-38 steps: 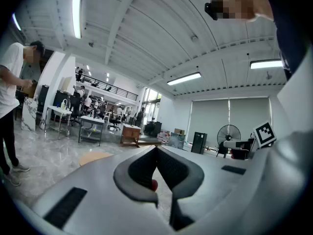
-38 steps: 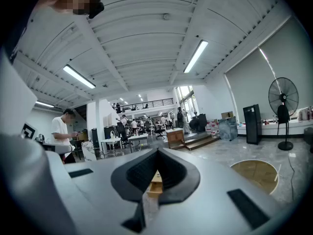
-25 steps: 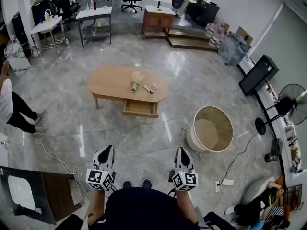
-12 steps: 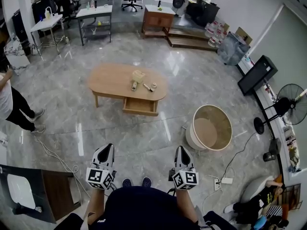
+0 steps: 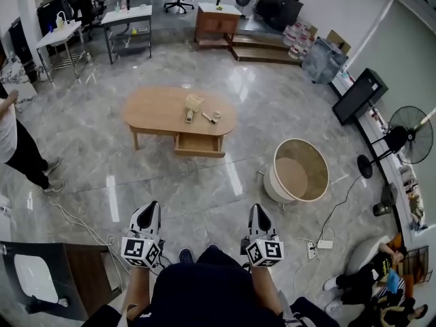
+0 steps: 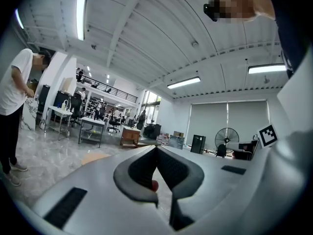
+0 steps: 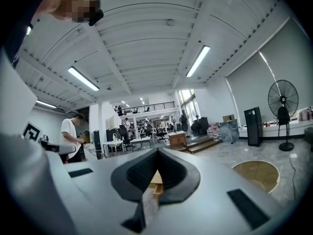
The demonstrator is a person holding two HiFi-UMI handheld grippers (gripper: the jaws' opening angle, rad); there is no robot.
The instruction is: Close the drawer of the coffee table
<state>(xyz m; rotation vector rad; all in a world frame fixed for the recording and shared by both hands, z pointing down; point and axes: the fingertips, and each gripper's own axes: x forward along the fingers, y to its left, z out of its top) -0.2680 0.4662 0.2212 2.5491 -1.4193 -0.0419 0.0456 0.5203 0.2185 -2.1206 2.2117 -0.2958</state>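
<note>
Close to the person's body, the left gripper (image 5: 152, 210) and the right gripper (image 5: 258, 213) point forward, each with its jaws pressed together on nothing. Well ahead, across the glossy marble floor (image 5: 204, 193), stands the oval wooden coffee table (image 5: 157, 111). Its drawer (image 5: 199, 144) is pulled out on the near side. A round wooden tub (image 5: 300, 171) sits off to the table's right.

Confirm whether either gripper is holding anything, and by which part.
Nothing is held. The left gripper and right gripper both have their jaws together on nothing, well short of the coffee table, whose drawer stands open.
</note>
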